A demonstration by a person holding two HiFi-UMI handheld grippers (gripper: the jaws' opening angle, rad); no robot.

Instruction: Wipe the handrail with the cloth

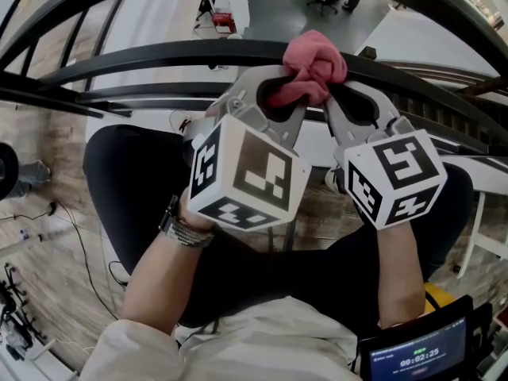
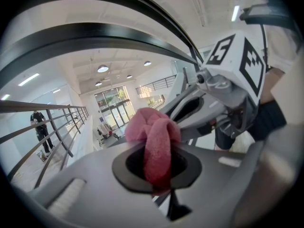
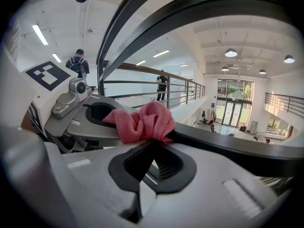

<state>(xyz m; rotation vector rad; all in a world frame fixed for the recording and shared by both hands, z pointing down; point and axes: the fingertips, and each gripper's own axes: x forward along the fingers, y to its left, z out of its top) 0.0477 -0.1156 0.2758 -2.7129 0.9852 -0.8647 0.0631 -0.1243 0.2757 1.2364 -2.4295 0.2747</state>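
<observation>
A bunched pink cloth [image 1: 314, 63] lies on top of the wide black handrail [image 1: 159, 54], which curves across the head view. My left gripper [image 1: 286, 90] comes at it from the left and is shut on it. In the left gripper view the cloth [image 2: 154, 134] hangs as a fold pinched between the jaws. My right gripper [image 1: 335, 94] meets it from the right, shut on the cloth's [image 3: 142, 122] lower edge at its jaw tips [image 3: 152, 144]. The handrail [image 3: 232, 148] runs off to the right just beyond them. The two grippers almost touch.
Thinner black rails [image 1: 127, 94] run below the handrail, with a lower floor visible through them. The person's legs in black trousers [image 1: 135, 181] stand close to the railing. A small screen [image 1: 421, 355] sits at the bottom right. People [image 3: 78, 61] stand far off on a walkway.
</observation>
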